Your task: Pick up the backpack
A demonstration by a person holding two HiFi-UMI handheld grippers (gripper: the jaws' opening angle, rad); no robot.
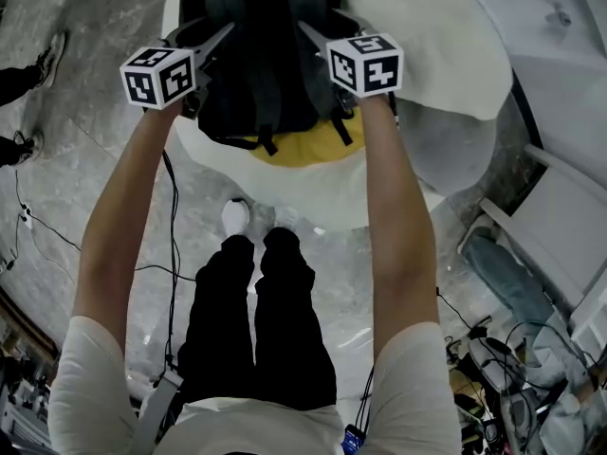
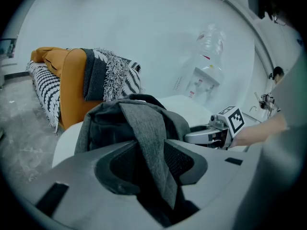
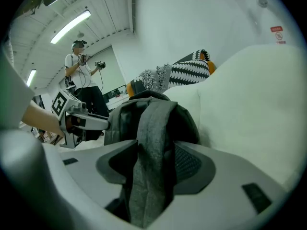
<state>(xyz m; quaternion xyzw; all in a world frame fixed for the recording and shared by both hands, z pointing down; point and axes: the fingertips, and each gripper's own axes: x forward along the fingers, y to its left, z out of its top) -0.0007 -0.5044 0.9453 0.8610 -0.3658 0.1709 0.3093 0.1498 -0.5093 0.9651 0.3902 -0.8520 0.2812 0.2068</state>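
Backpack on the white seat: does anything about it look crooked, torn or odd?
Nothing looks damaged or spilled. The backpack lies straps-up on the white seat; a grey strap runs through the open left gripper, another through the open right gripper.

Grey marbled floor (image 1: 76,159), white seat (image 1: 446,55), orange sofa (image 2: 72,90) with patterned throw (image 2: 115,75), water dispenser (image 2: 204,78), ceiling strip lights (image 3: 69,27)

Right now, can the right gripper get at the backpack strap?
Probably yes. The grey strap hangs between the open jaws of the right gripper, with nothing else in the gap, and the pads do not seem to press on it. The backpack sits right ahead of it.
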